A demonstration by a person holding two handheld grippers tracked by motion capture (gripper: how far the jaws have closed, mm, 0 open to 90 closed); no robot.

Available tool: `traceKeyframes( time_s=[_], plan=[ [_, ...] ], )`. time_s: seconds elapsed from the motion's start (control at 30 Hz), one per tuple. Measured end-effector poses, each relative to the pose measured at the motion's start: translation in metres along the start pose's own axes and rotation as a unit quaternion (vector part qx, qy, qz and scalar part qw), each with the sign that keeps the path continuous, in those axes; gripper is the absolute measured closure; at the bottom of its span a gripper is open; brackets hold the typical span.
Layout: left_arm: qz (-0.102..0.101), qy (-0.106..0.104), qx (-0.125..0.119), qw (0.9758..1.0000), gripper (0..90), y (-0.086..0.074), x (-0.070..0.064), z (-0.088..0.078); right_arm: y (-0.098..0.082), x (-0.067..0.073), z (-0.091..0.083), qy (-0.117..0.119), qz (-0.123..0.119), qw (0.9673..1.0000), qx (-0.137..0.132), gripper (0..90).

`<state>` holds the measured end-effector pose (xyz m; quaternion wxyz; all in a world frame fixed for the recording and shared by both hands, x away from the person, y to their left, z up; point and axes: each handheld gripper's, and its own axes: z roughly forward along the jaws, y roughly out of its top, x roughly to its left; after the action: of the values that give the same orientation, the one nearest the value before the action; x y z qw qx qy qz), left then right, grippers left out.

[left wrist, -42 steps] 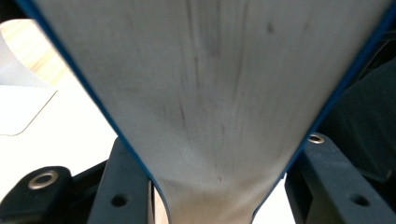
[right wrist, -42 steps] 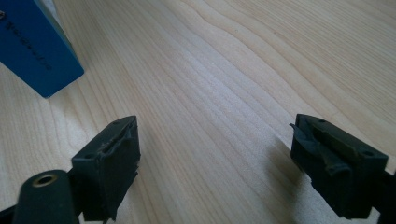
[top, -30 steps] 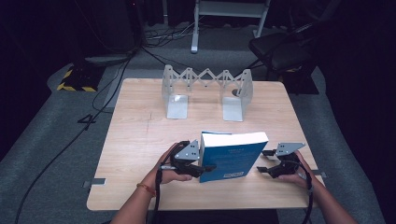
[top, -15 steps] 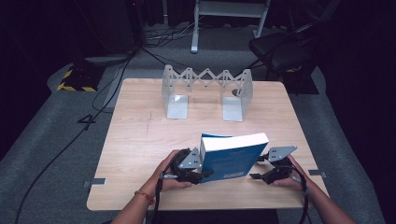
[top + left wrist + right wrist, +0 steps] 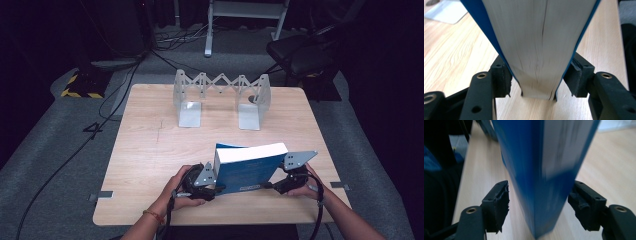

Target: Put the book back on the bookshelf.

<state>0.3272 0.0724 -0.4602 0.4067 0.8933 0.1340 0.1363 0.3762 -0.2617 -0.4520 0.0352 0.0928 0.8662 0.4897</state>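
Observation:
A thick blue book (image 5: pixel 247 172) stands tilted on its long edge near the front of the wooden table (image 5: pixel 150 150). My left gripper (image 5: pixel 217 187) straddles its left end. Its jaws have just been opening, and the pale page block (image 5: pixel 536 50) sits between pads that stand close beside the covers without squeezing. My right gripper (image 5: pixel 272 186) is at the book's right end. Its jaws have just been closing around the blue spine (image 5: pixel 529 170), with a clear gap at the left pad (image 5: pixel 499 205) and the right pad (image 5: pixel 580 201) nearly touching.
A silver accordion-style book rack (image 5: pixel 220 95) stands at the back middle of the table. The table's front edge runs just below both hands. A black chair (image 5: pixel 300 55) and floor cables (image 5: pixel 75 150) lie beyond the table.
The book has risen from lying nearly flat to standing on its edge. My right gripper moved left and up onto the book's right end. My left gripper stayed at the left end.

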Motion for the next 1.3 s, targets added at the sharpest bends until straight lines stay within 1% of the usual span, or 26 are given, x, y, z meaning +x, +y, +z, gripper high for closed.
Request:
traceKeyframes(
  time_s=[0.1, 0.17, 0.2, 0.23, 0.27, 0.3, 0.33, 0.37, 0.4, 0.47, 0.5, 0.53, 0.57, 0.6, 0.63, 0.7, 0.73, 0.8, 0.83, 0.93, 1.03, 1.07, 1.23, 1.3],
  plan=[
    [-0.006, 0.008, 0.008, 0.9999, 44.3, -0.003, -0.002, 0.001, 0.017, 0.002, -0.006, 0.002, -0.007, 0.9997, -0.024, 38.1],
    [-0.014, 0.008, 0.009, 0.9998, 44.0, -0.004, -0.001, 0.001, 0.027, 0.002, -0.008, 0.013, -0.013, 0.9994, -0.029, 41.8],
    [-0.017, 0.009, 0.012, 0.9997, 43.7, -0.005, -0.001, 0.001, 0.034, 0.002, -0.009, 0.016, -0.017, 0.9992, -0.033, 42.0],
    [-0.017, 0.010, 0.018, 0.9997, 44.0, -0.006, -0.002, 0.001, 0.038, 0.002, -0.009, 0.019, -0.016, 0.9990, -0.037, 43.3],
    [-0.017, 0.015, 0.026, 0.9994, 44.6, -0.009, -0.004, 0.000, 0.043, 0.001, -0.010, 0.026, -0.016, 0.9986, -0.045, 44.1],
    [-0.020, 0.020, 0.037, 0.9989, 45.4, -0.013, -0.006, -0.002, 0.049, 0.002, -0.011, 0.029, -0.016, 0.9979, -0.056, 44.4],
    [-0.023, 0.018, 0.044, 0.9986, 45.1, -0.017, -0.007, -0.004, 0.054, 0.002, -0.011, 0.028, -0.013, 0.9977, -0.060, 43.9],
    [-0.027, 0.020, 0.053, 0.9980, 43.9, -0.021, -0.007, -0.006, 0.059, 0.002, -0.011, 0.029, -0.012, 0.9979, -0.057, 43.8],
    [-0.030, 0.024, 0.058, 0.9976, 43.0, -0.025, -0.008, -0.009, 0.063, 0.001, -0.012, 0.032, -0.008, 0.9974, -0.064, 45.2],
    [-0.058, 0.034, 0.065, 0.9956, 39.7, -0.038, -0.004, -0.016, 0.069, 0.001, -0.016, 0.040, -0.004, 0.9959, -0.082, 49.0],
    [-0.068, 0.042, 0.069, 0.9944, 38.8, -0.044, -0.003, -0.019, 0.073, 0.001, -0.018, 0.041, -0.006, 0.9954, -0.086, 49.3],
    [-0.078, 0.044, 0.069, 0.9936, 37.4, -0.049, 0.000, -0.022, 0.077, 0.002, -0.019, 0.035, -0.011, 0.9957, -0.085, 49.5],
    [-0.085, 0.048, 0.075, 0.9925, 36.1, -0.054, 0.002, -0.025, 0.080, 0.003, -0.020, 0.030, -0.014, 0.9960, -0.082, 51.0],
    [-0.090, 0.057, 0.078, 0.9912, 35.6, -0.058, 0.004, -0.027, 0.082, 0.003, -0.022, 0.033, -0.014, 0.9959, -0.083, 54.3],
    [-0.095, 0.062, 0.083, 0.9901, 35.4, -0.061, 0.006, -0.031, 0.084, 0.005, -0.023, 0.036, -0.018, 0.9957, -0.083, 55.9],
    [-0.104, 0.064, 0.092, 0.9882, 34.3, -0.067, 0.011, -0.035, 0.086, 0.009, -0.024, 0.027, -0.031, 0.9960, -0.079, 58.6],
    [-0.106, 0.071, 0.096, 0.9871, 33.8, -0.071, 0.014, -0.037, 0.087, 0.010, -0.024, 0.025, -0.034, 0.9961, -0.078, 59.3],
    [-0.127, 0.071, 0.102, 0.9840, 33.5, -0.079, 0.020, -0.039, 0.087, 0.013, -0.025, 0.021, -0.038, 0.9960, -0.078, 60.0],
    [-0.132, 0.075, 0.099, 0.9834, 32.6, -0.081, 0.022, -0.040, 0.088, 0.014, -0.025, 0.019, -0.039, 0.9962, -0.076, 60.2],
    [-0.139, 0.083, 0.097, 0.9821, 32.4, -0.084, 0.026, -0.042, 0.089, 0.014, -0.026, 0.016, -0.037, 0.9964, -0.074, 60.5],
    [-0.143, 0.085, 0.096, 0.9815, 31.9, -0.085, 0.028, -0.041, 0.091, 0.016, -0.026, 0.012, -0.038, 0.9969, -0.068, 60.6],
    [-0.152, 0.081, 0.089, 0.9811, 31.9, -0.086, 0.028, -0.040, 0.092, 0.017, -0.026, 0.012, -0.035, 0.9973, -0.064, 60.6],
    [-0.152, 0.084, 0.083, 0.9813, 31.3, -0.086, 0.029, -0.038, 0.096, 0.022, -0.027, 0.006, -0.038, 0.9979, -0.053, 60.3],
    [-0.153, 0.082, 0.081, 0.9814, 31.3, -0.086, 0.029, -0.038, 0.097, 0.023, -0.027, 0.009, -0.036, 0.9981, -0.049, 60.0]
  ],
)
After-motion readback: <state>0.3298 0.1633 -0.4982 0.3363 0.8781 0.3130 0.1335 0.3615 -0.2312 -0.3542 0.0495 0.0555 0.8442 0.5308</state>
